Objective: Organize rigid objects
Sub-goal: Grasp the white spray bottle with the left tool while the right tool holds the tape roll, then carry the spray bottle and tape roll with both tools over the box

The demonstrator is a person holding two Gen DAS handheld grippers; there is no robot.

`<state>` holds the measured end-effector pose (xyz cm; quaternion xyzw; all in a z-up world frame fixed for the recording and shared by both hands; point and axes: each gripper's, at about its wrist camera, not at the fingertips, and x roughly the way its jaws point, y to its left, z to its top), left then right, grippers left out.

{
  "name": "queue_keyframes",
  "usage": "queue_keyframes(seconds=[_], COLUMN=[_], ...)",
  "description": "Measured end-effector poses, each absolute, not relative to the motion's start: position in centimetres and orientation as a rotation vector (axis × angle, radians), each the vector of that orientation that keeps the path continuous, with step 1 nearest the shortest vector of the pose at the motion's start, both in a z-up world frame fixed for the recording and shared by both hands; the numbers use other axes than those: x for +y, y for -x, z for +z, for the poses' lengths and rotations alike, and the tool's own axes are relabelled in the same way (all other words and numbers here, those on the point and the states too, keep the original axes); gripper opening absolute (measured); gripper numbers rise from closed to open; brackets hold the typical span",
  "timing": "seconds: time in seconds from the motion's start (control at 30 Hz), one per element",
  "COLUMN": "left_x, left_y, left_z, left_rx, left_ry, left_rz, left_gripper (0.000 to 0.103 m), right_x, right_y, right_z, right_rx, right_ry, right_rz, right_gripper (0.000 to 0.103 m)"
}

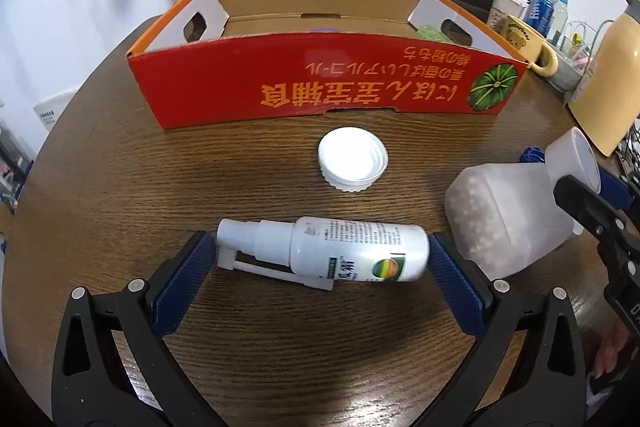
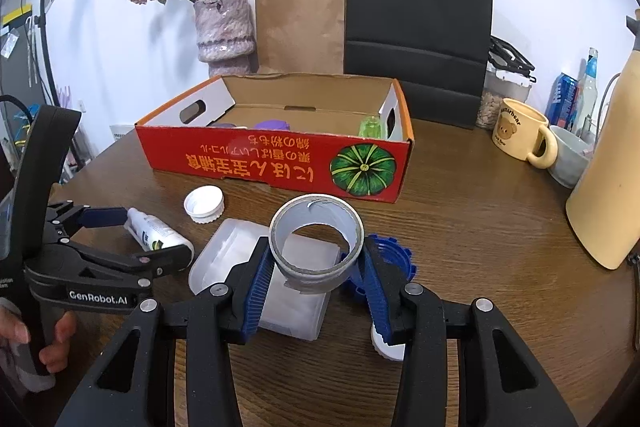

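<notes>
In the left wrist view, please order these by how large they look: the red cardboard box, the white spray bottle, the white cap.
1. Red cardboard box, clearly largest.
2. White spray bottle, lying between the left gripper's pads; nearness to the camera enlarges it.
3. White cap, smallest.

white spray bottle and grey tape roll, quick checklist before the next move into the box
1. White plastic spray bottle lies lengthwise between the left gripper's blue pads: ok.
2. Pads pressing the bottle's ends: cannot tell; they look at or near contact.
3. Grey tape roll clamped in the right gripper: ok.
4. Red open-topped cardboard box has free floor in the middle: ok.
5. White screw cap lies between bottle and box: not ok for a low path.
6. Clear plastic container sits under the tape: ok once lifted.
</notes>
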<state>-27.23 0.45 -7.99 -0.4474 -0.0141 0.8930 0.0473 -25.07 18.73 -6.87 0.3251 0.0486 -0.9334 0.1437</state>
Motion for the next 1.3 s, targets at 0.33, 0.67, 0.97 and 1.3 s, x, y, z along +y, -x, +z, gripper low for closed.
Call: queue_keyframes(seconds=[0.33,0.67,0.97,1.3], left_x=[0.5,0.5,0.1,-0.8], left_y=[27.7,26.7,25.8,26.2], left_z=[-8.6,-7.6,-5.8,-2.2], left_rx=[-0.038,-0.004,-0.005,-0.021], left_ry=[1.388,1.322,1.253,1.149], left_rz=[2.726,2.782,2.845,2.943], left_gripper=[0.100,0.097,0.097,0.097], right_x=[18.7,18.9,18.7,17.5], right_y=[25.2,25.2,24.8,25.6], right_z=[-7.3,-7.3,-6.5,-3.5], right_rx=[0.134,0.119,0.140,0.189], right_ry=[-0.931,-0.929,-0.898,-0.794], right_rz=[-2.680,-2.664,-2.675,-2.706], right_gripper=[0.048,0.048,0.048,0.048])
